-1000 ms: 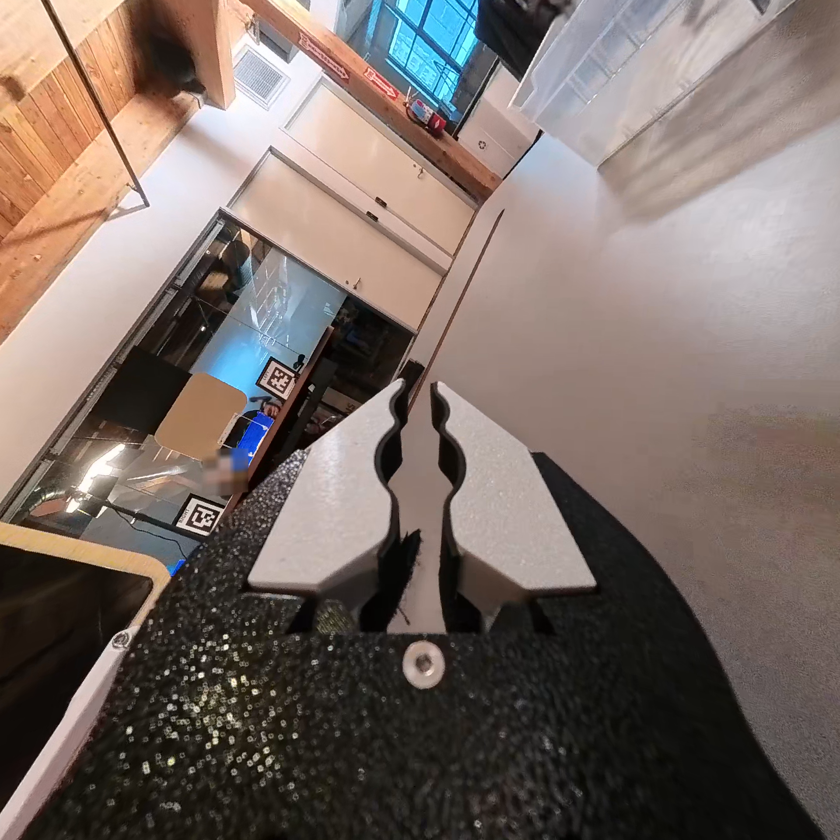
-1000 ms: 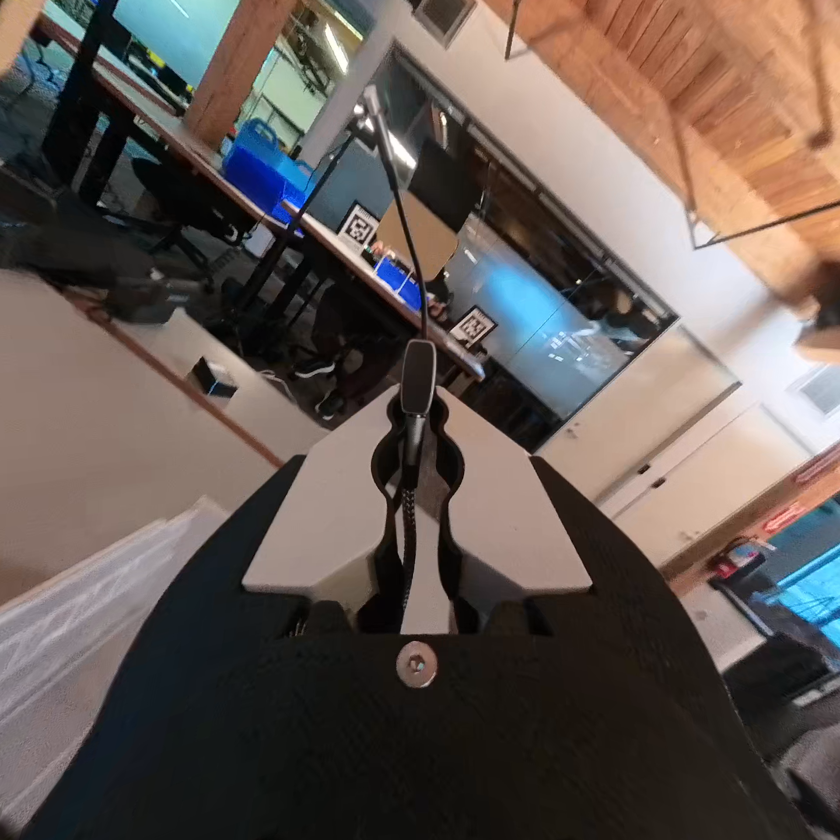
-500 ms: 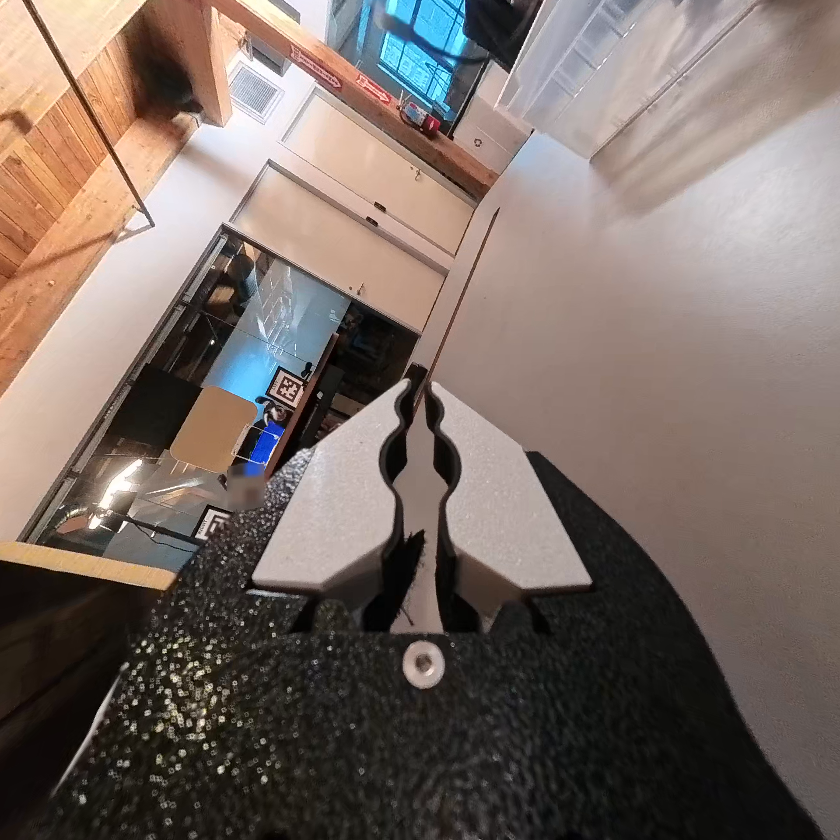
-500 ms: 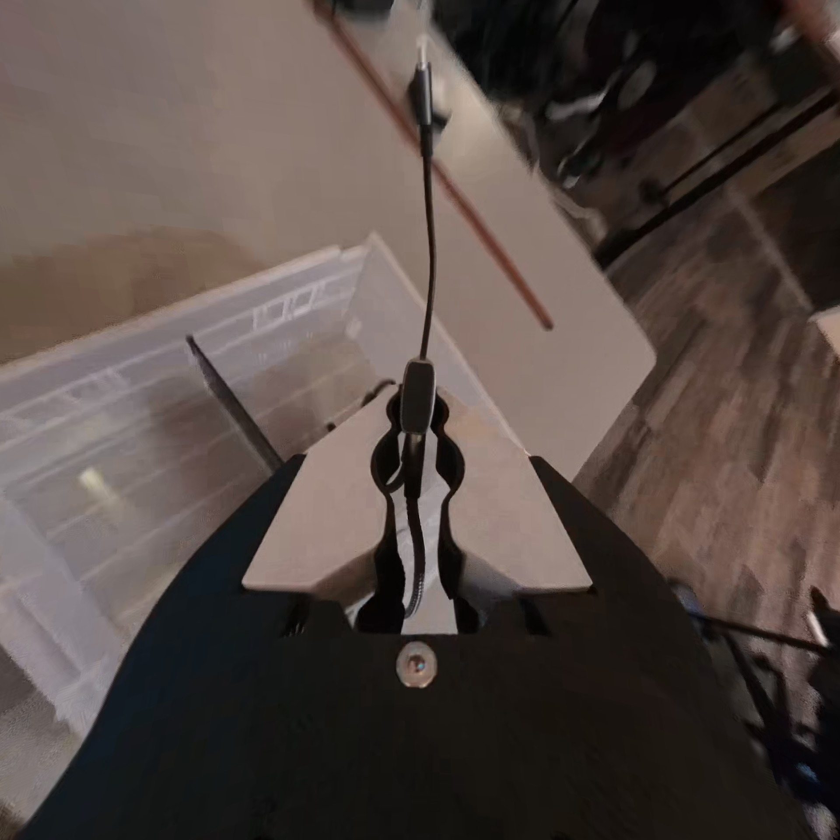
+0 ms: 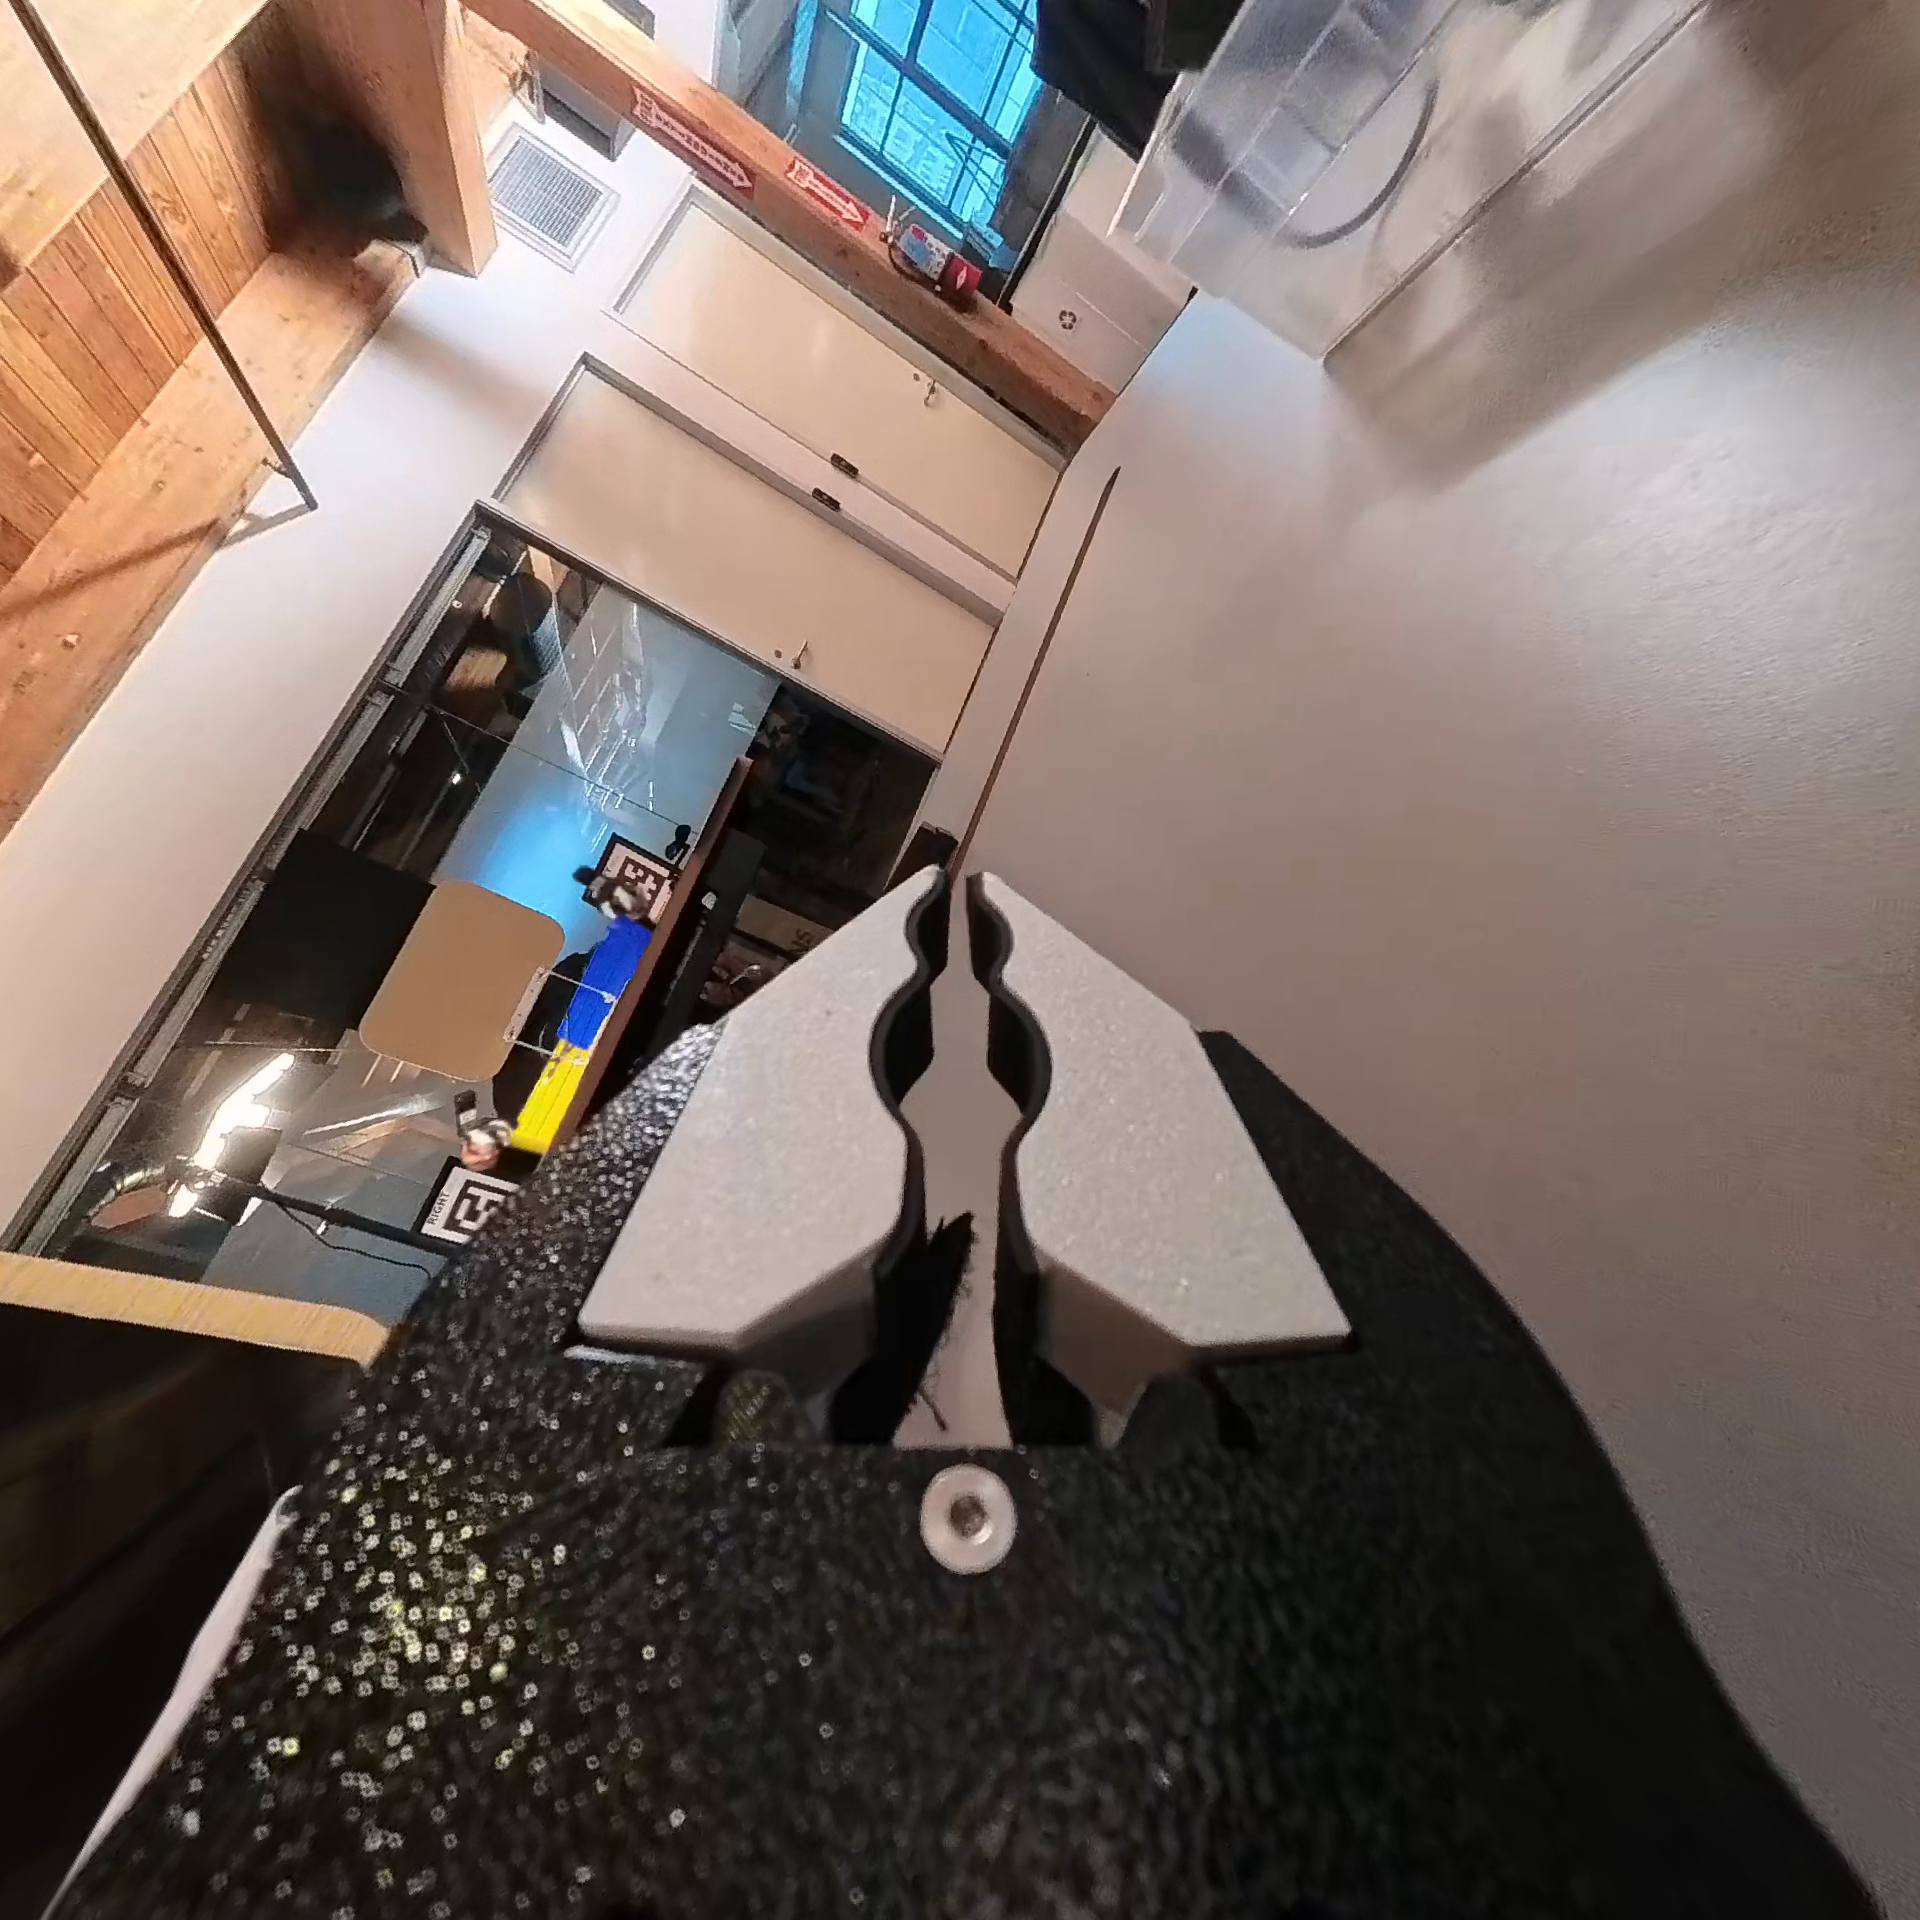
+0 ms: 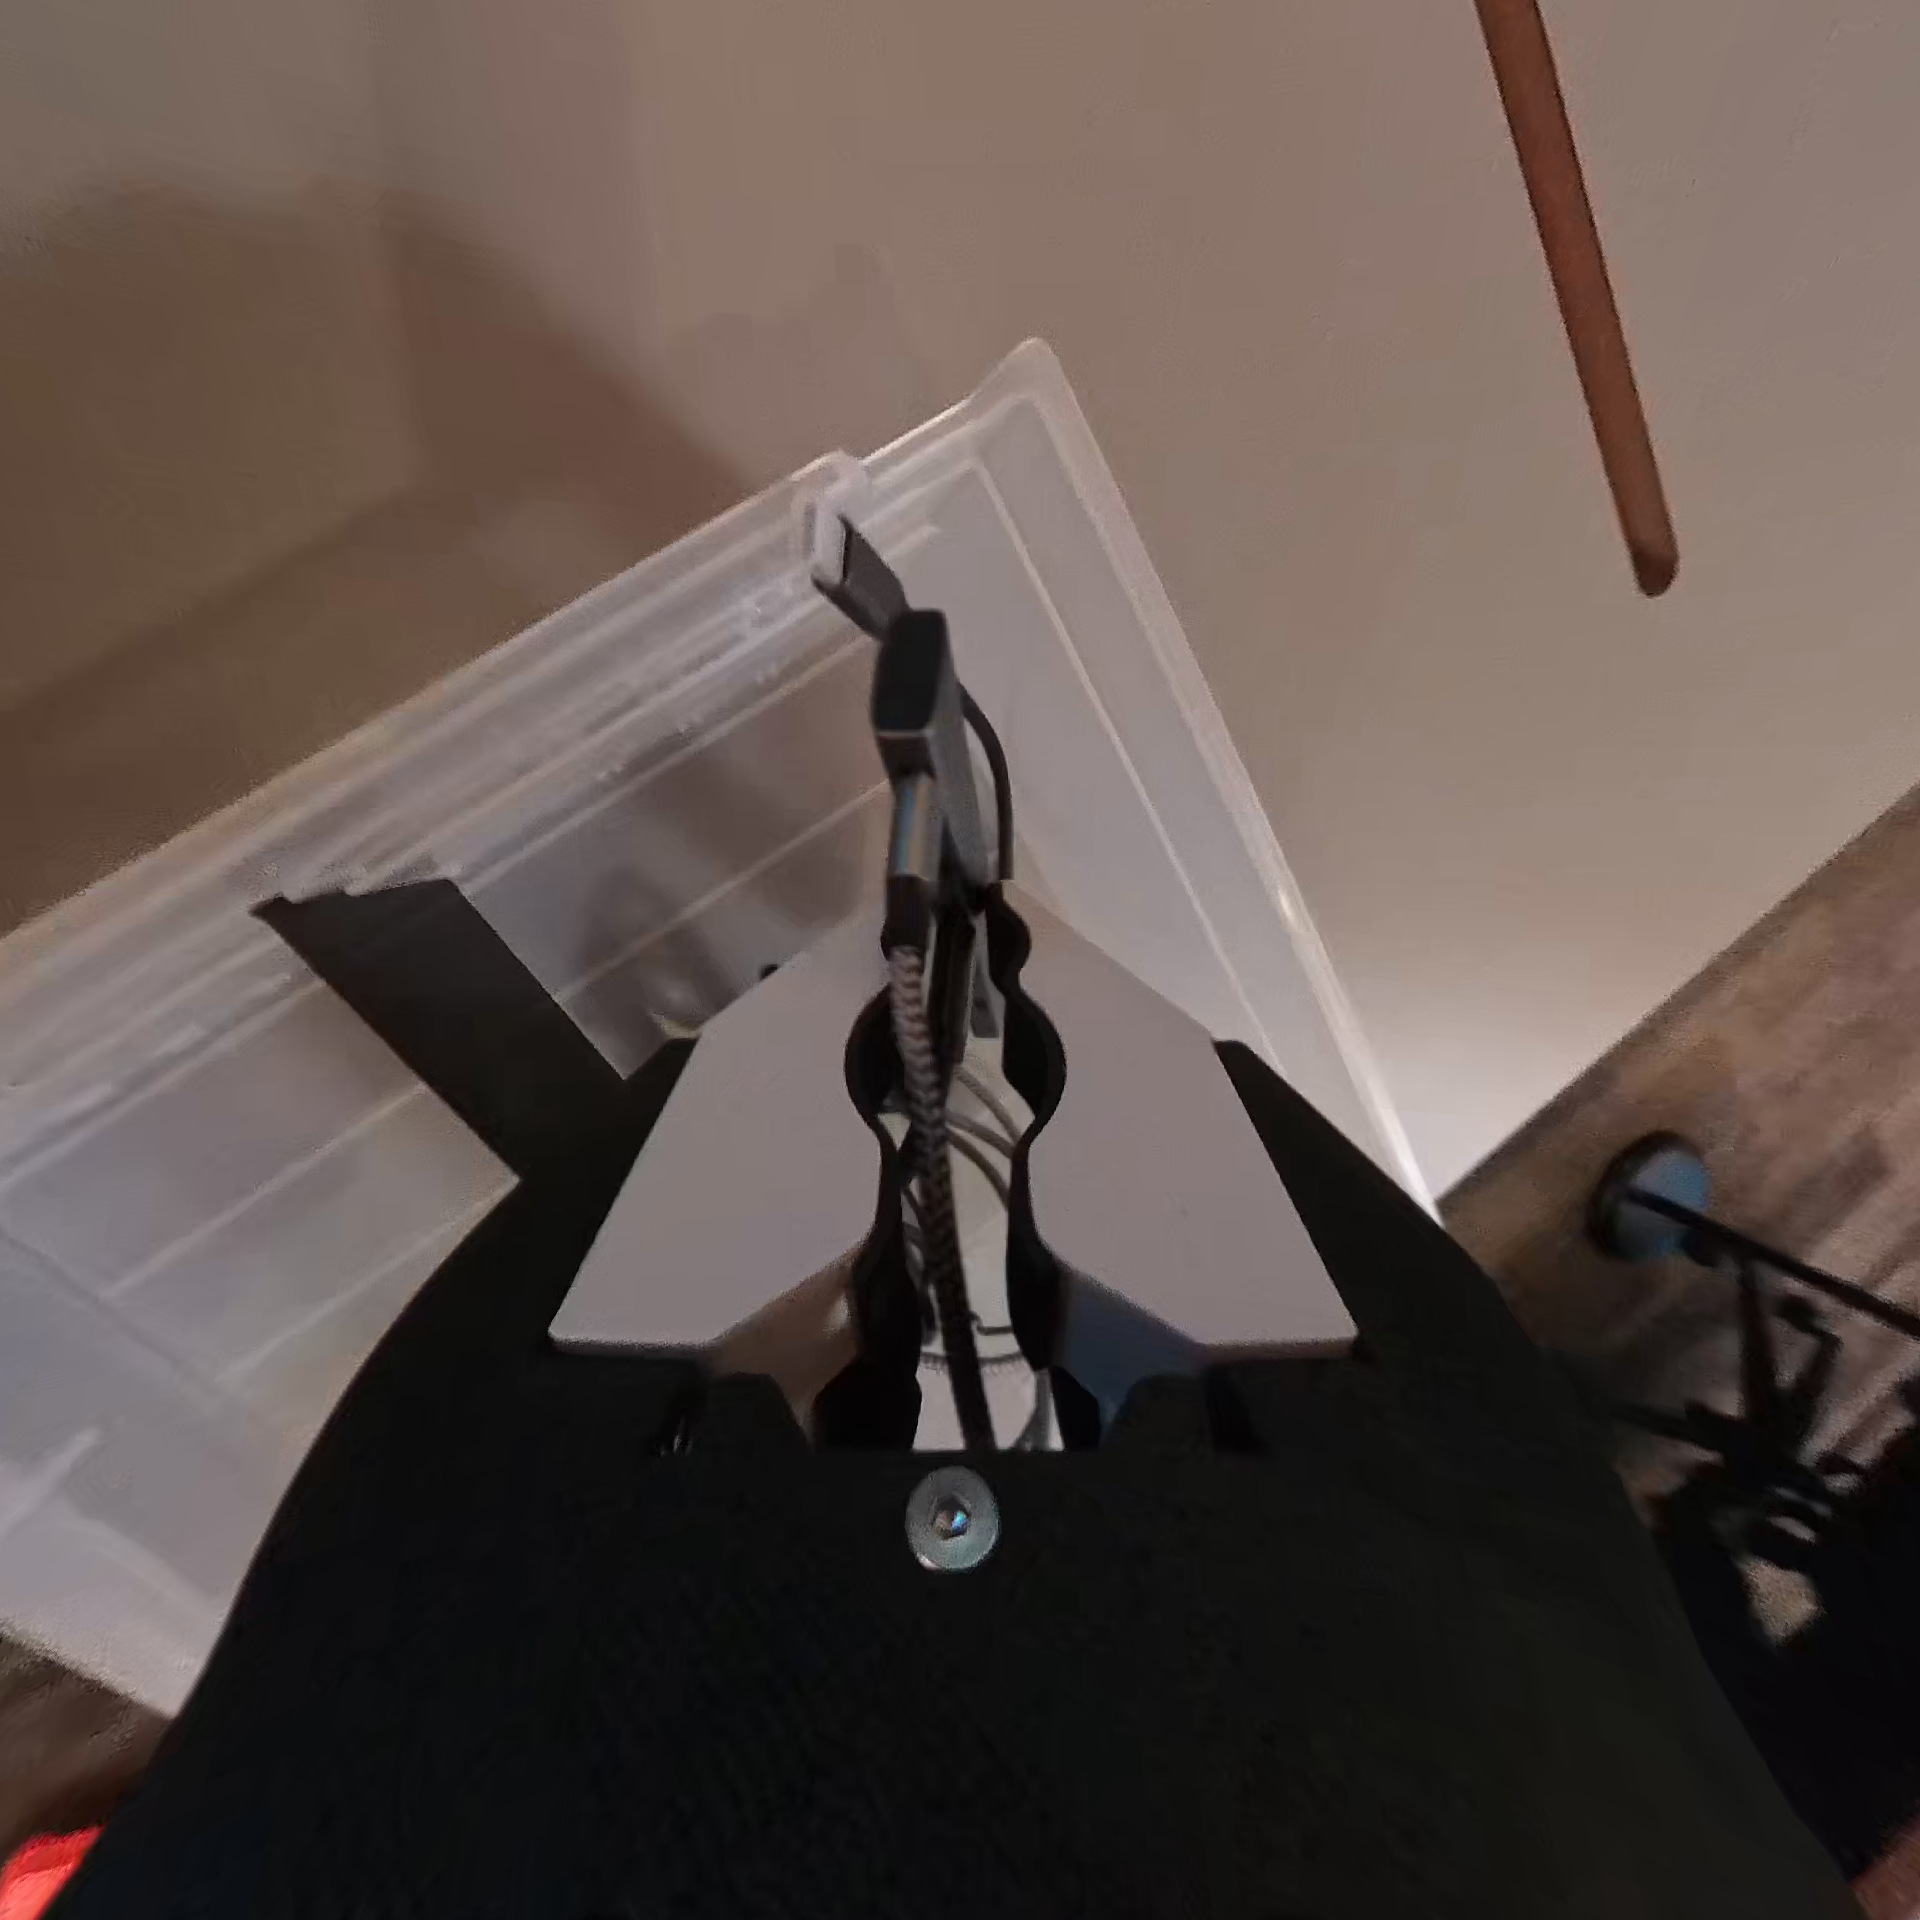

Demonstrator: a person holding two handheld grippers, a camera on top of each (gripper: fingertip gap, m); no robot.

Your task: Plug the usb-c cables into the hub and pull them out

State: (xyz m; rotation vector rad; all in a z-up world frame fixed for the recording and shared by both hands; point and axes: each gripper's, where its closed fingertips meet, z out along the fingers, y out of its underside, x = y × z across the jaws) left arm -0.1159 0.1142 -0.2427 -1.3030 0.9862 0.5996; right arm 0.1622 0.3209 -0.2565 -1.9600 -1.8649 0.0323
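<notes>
Clear bin [image 6: 1143, 644] now under tongs [image 6: 951, 914]

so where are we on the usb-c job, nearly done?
Looks like the tail end. The right tongs hold a braided usb-c cable with a free plug over the clear bin. The left tongs are shut on nothing. No hub is in view.

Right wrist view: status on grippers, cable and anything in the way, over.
Right gripper shut on braided cable, over clear bin. Left gripper shut, nothing between its fingers. Hub not in view.
</notes>
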